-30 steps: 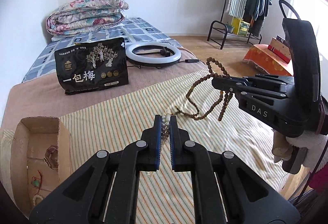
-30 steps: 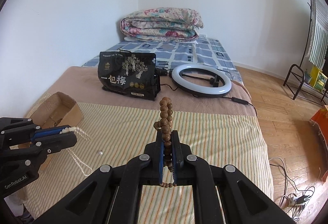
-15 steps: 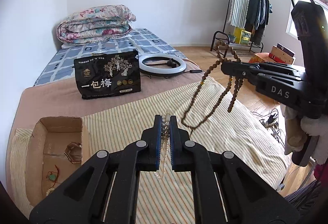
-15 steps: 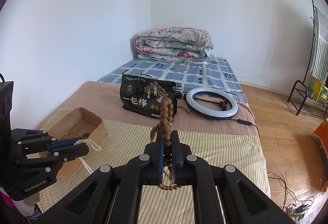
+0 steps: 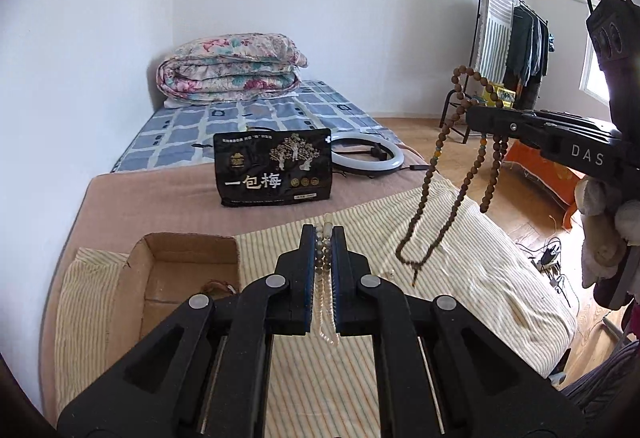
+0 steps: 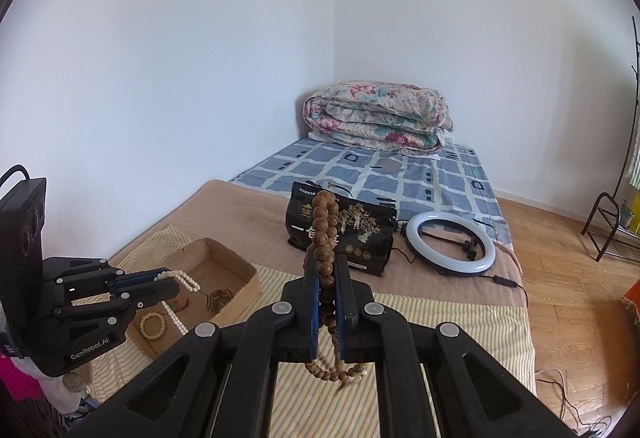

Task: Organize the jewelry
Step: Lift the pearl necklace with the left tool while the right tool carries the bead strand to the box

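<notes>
Black snack bag (image 5: 274, 169) stands beside ring light (image 5: 368, 157); folded quilt (image 5: 230, 67) behind.

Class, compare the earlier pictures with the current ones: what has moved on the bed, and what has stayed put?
Both strands have been lifted. The brown bead necklace, earlier trailing on the striped cloth, now hangs clear of it from the right gripper. The pearl strand has risen with the left gripper and moved toward the cardboard box. Both grippers stayed shut on their strands; the black bag and ring light have not moved.
</notes>
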`<state>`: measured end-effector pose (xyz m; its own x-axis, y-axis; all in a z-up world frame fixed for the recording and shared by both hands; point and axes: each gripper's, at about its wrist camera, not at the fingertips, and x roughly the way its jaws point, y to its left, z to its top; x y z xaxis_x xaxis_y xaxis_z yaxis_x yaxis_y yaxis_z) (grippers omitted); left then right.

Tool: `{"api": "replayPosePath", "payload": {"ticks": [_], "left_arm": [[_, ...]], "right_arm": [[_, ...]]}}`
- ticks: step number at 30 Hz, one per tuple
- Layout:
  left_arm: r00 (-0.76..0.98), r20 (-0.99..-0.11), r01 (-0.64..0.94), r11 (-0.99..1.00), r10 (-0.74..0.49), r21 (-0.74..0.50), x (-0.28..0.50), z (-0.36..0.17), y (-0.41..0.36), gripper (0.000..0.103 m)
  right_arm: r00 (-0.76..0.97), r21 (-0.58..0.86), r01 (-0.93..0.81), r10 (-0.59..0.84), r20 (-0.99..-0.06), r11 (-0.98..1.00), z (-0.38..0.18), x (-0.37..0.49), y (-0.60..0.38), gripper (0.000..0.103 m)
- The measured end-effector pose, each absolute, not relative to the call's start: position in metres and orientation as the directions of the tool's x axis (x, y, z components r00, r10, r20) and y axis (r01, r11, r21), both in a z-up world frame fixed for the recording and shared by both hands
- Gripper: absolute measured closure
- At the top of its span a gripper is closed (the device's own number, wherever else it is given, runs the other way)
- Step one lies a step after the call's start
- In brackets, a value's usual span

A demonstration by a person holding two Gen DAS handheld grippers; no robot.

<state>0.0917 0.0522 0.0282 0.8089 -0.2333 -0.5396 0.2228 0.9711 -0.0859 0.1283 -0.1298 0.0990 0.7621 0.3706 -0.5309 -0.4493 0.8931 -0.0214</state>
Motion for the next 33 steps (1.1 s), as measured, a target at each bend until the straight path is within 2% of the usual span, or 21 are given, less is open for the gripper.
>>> {"api": "replayPosePath", "payload": {"ticks": [16, 33], "left_arm": [[0.834, -0.542, 0.049, 0.993, -0.101, -0.109, 0.082, 0.018, 0.149, 0.098], [0.806, -0.590, -0.040, 0.988, -0.057, -0.150, 0.082, -0.004, 0.200, 0.098]], "right_arm": [[0.703, -0.015, -0.576, 0.486, -0.519, 0.817, 0.108, 0.142, -0.038, 0.099], [0.644, -0.005, -0.649, 0.546, -0.537, 0.761, 0.094, 0.171, 0.035, 0.099]]}}
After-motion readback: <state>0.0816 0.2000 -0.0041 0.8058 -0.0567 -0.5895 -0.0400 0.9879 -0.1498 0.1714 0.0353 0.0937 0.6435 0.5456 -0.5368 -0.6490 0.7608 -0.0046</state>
